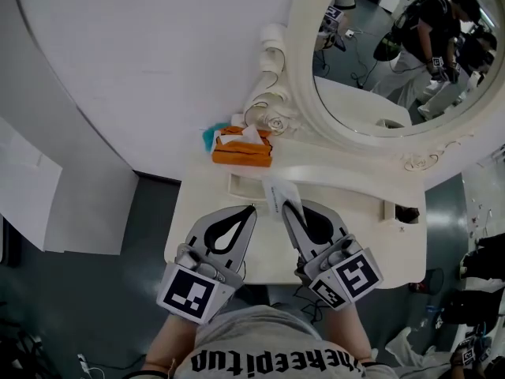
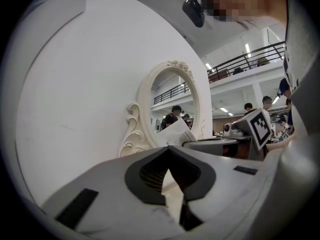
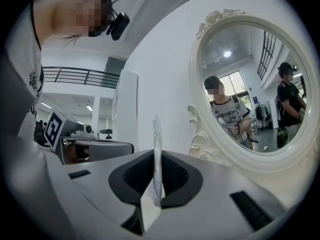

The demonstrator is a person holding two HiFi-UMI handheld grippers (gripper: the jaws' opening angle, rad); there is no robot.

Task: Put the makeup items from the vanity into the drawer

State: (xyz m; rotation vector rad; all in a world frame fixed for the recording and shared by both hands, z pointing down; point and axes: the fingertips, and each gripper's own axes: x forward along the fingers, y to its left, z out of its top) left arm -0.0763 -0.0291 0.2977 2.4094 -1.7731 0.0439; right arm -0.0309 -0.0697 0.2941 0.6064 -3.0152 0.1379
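R: right gripper (image 1: 289, 208) pinching thin white packet (image 1: 278, 193) | L: left gripper (image 1: 251, 209) pressed together, empty | you: squeeze firmly, carry packet edge-up, no twisting

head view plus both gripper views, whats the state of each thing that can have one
left claw: shut, nothing in it
right claw: shut on the white packet
white packet: gripped, standing on edge between the pads
drawer: looks pulled open, nothing seen inside
orange pouch: lying on the vanity by the mirror base, untouched
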